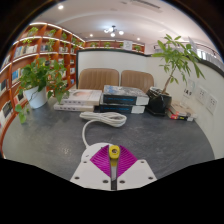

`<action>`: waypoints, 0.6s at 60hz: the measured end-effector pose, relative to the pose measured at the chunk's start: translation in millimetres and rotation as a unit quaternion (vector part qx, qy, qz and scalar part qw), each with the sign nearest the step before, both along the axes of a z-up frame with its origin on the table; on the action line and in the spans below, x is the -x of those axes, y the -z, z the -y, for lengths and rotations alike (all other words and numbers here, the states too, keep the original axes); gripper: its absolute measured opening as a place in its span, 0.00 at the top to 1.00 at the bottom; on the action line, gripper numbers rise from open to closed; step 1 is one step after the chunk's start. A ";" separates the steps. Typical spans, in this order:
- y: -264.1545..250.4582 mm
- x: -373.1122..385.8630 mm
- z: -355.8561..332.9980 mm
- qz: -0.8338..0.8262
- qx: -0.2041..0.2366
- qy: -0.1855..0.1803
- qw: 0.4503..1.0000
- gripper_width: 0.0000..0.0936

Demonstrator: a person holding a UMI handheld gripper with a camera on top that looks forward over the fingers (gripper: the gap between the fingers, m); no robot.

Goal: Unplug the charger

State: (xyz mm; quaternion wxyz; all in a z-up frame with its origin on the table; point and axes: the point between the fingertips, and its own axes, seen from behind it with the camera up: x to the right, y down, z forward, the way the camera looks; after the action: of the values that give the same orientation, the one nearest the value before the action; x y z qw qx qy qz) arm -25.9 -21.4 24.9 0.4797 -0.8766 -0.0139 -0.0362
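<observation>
Figure: forward view along the claw [114, 168] over a grey desk [40, 135]. No brand, label or writing is reading clearly on any item.

Far left, about the ten o'clock direction from the claw: bookshelves [22, 60] are lining the wall, and a leafy plant in a white pot [36, 96] is standing on the desk. Just right of the pot, a low stack of books [78, 99] is lying flat, with a darker stack of books [124, 96] beside it, roughly at twelve o'clock. Two tan chair backs [116, 78] are showing behind these stacks.

Ahead of the claw, at about eleven o'clock and well apart from the fingers, a coiled white cable [104, 118] is resting on the desk; whether this belongs to the charger cannot be told.

At the claw itself, the two magenta pads [104, 157] are sitting close together, pinching a small yellow object [115, 152] at their tips; its identity cannot be told.

Far right, about the two o'clock direction: a black box-like object [158, 100] is sitting near the desk's far edge, and a tall green plant [176, 56] is rising against the white wall.
</observation>
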 end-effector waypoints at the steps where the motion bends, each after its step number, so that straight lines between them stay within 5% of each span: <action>1: 0.4 0.0 -2.1 -0.010 0.000 0.005 1.000 0.95; 15: -1.9 -0.1 1.8 -0.130 0.092 0.032 0.987 0.98; 18: -16.0 2.5 7.7 -0.115 0.071 0.010 0.991 0.98; 25: -157.2 -7.6 -13.9 -0.055 -0.100 -0.030 0.993 0.98; 30: -182.7 -15.1 -17.0 -0.111 -0.079 -0.050 0.989 0.98; 36: -153.3 -24.3 -9.5 -0.164 -0.023 -0.067 0.984 0.98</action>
State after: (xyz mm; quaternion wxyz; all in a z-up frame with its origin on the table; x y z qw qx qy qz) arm -1.6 -11.9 178.1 0.4970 -0.8563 0.0068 0.1403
